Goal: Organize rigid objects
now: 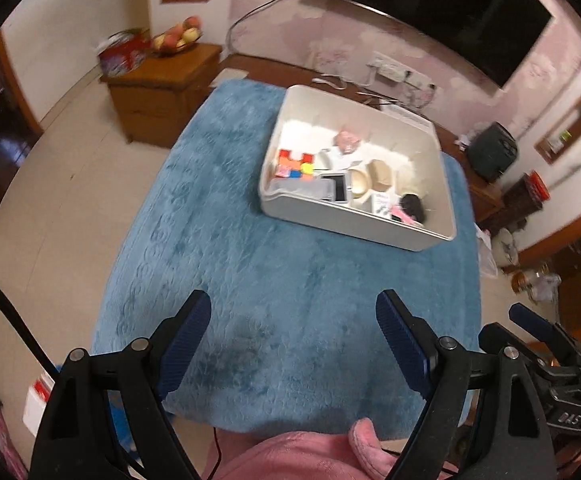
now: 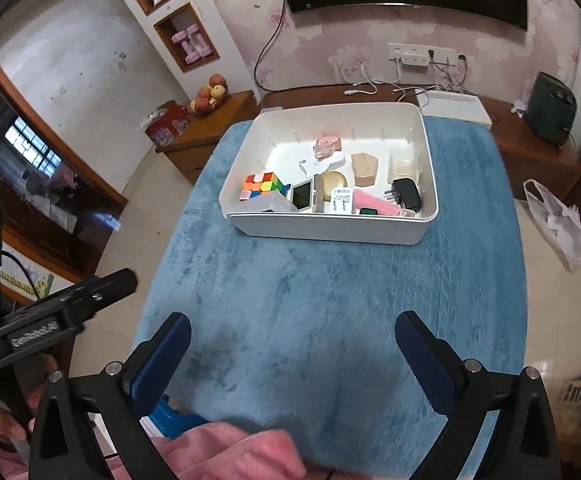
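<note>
Pink sleeve [image 2: 226, 452] sits nearest; both grippers, left [image 1: 294, 344] and right [image 2: 294, 364], hang with fingers spread and empty over bare blue worktop [image 2: 330, 300], bin [image 2: 330, 228] of objects well ahead, nearly square to the right one

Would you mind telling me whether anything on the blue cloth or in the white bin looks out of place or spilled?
Nothing stands out. The white bin sits upright on the blue cloth, with the colour cube, black plug adapter and other small items all inside it. Nothing lies loose on the cloth, and both grippers are empty.
</note>
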Demonstrator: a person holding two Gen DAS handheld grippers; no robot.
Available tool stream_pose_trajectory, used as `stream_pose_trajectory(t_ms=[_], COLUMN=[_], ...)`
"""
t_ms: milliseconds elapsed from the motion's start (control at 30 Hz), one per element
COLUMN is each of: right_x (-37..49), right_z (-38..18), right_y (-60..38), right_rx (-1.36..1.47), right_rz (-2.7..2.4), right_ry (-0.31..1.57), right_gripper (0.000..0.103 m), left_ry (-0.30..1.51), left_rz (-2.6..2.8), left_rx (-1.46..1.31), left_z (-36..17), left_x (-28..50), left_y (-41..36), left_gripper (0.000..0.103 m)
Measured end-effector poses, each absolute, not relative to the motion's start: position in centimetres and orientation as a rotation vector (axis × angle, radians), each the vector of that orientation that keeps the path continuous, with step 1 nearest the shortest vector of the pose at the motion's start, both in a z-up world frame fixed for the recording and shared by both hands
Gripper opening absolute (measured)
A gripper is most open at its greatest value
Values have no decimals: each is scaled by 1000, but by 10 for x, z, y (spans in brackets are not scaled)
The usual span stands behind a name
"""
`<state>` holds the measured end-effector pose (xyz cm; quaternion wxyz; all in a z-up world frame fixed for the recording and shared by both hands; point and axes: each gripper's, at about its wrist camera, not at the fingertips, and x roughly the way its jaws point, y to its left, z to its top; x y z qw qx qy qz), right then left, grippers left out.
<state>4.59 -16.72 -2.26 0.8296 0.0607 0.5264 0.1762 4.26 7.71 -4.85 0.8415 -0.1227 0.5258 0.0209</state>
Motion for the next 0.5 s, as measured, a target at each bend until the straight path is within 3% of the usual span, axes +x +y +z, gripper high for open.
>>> stream_pose_trajectory(t_ms=[200, 500], right_x=[21, -23], right_z=[-1, 17], right_y=[-157, -148], right_rx=[167, 171], right_rz=[268, 121], right_ry=[1093, 975], right_gripper=[102, 102], left_ry=[1089, 986], left_rz=[-30, -55], left_rx=[-221, -167], left_z=[-31, -15], left_x=[36, 16], left_y=[81, 86], left_gripper=[88, 99])
